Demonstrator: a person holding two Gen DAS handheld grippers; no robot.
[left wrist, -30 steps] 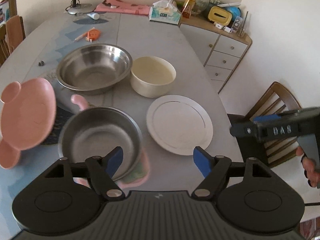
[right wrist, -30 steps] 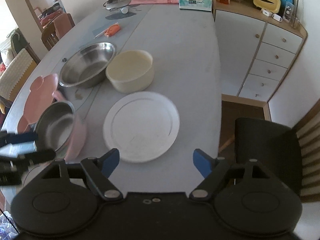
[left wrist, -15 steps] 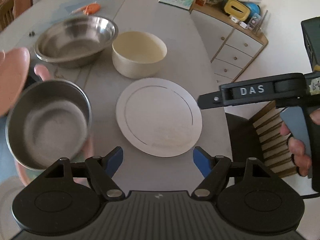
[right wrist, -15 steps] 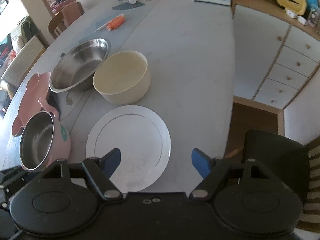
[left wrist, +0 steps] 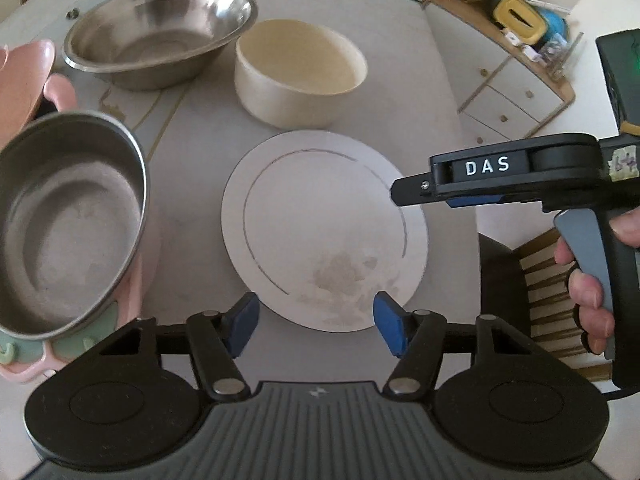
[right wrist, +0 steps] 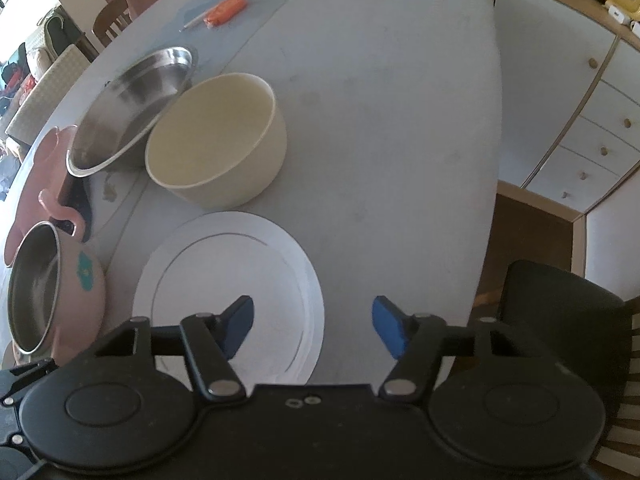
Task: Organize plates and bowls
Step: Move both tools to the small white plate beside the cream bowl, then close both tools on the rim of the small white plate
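Both tools, left tool (left wrist: 316,322) and right tool (right wrist: 312,326), hang with fingers apart and empty over the white plate (left wrist: 324,228), while cream bowl (left wrist: 300,72) at 12 o'clock stays unstacked on the worktop (right wrist: 380,100), so sorting seems barely begun.

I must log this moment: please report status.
Left claw open, right claw open, both empty. White plate flat on table, untouched. Cream bowl just behind plate.

One white plate (left wrist: 324,236), three bowls (left wrist: 300,74), and perhaps one pink lid (left wrist: 24,80).
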